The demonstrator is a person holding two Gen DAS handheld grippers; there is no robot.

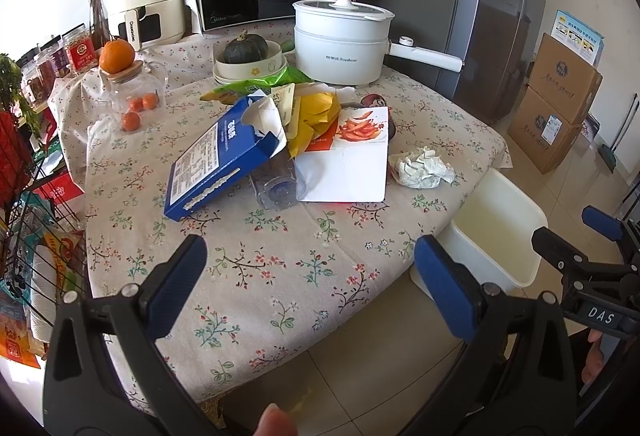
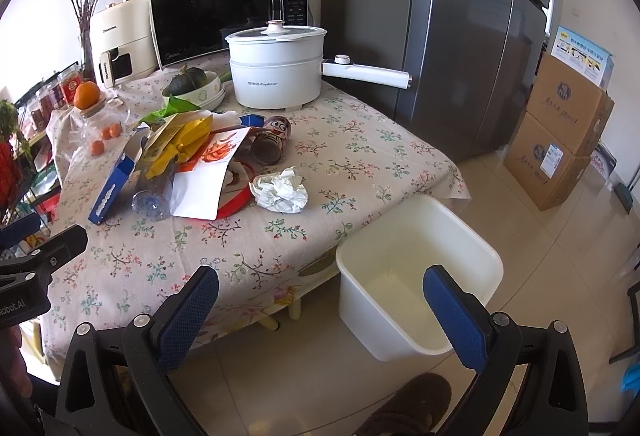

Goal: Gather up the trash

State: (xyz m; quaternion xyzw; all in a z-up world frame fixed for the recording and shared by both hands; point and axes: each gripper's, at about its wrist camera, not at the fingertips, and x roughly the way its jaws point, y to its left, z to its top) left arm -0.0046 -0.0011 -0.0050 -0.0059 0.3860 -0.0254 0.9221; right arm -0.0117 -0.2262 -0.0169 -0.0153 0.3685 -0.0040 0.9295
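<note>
Counter (image 1: 280, 276): draped in a cream cloth with a small floral print. The trash lies in a loose heap at its middle.

- Blue carton (image 1: 224, 163), flat cardboard with a torn-open top, propped aslant; its long axis runs from near-left up to far-right.
- Clear plastic bottle (image 1: 278, 187), crumpled and lying on its side under the carton, base toward the cameras.
- White glossy card (image 1: 348, 159) with a red food print, lying flat.
- Yellow wrapper (image 1: 316, 115), creased.
- Crumpled white paper (image 1: 422, 165), a ragged ball just right of the card.
- White plastic bin (image 2: 416, 276), square with rounded corners, on the tiled floor at the counter's right edge.

Left gripper (image 1: 310, 276) and right gripper (image 2: 320, 310): blue textured fingers spread wide, holding nothing.
</note>
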